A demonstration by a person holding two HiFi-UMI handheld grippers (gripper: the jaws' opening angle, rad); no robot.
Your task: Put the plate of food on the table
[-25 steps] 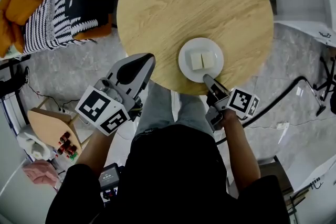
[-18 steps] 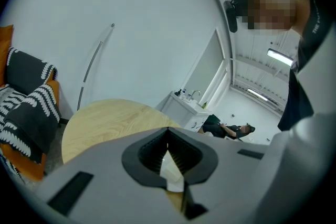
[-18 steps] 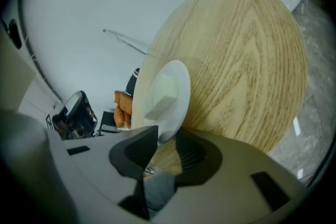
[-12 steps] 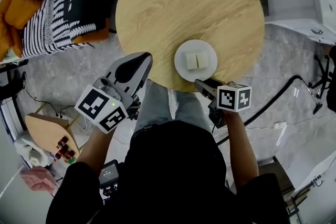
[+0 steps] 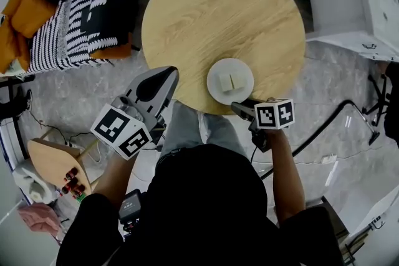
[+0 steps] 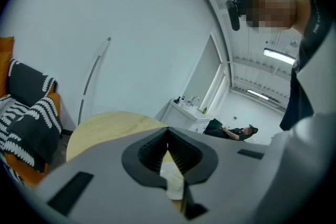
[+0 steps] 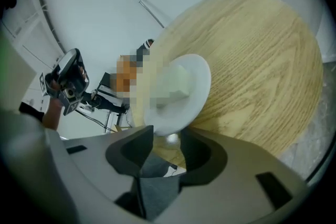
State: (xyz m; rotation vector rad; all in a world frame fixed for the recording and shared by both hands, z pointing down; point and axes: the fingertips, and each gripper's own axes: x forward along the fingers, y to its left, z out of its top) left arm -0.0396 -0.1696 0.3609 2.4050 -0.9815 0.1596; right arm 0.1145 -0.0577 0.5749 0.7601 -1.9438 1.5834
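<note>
Right claw (image 7: 167, 139) is just opening, spread around the plate (image 5: 244, 93)'s rim on the table (image 5: 212, 15); left claw (image 5: 171, 73) is hanging pressed together. Plate is likely stiff, slick, breakable: grip its rim.

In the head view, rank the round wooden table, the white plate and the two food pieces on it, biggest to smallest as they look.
1. wooden table: largest by far.
2. white plate.
3. food pieces: smallest; the two look alike, so I won't rank them against each other.
</note>
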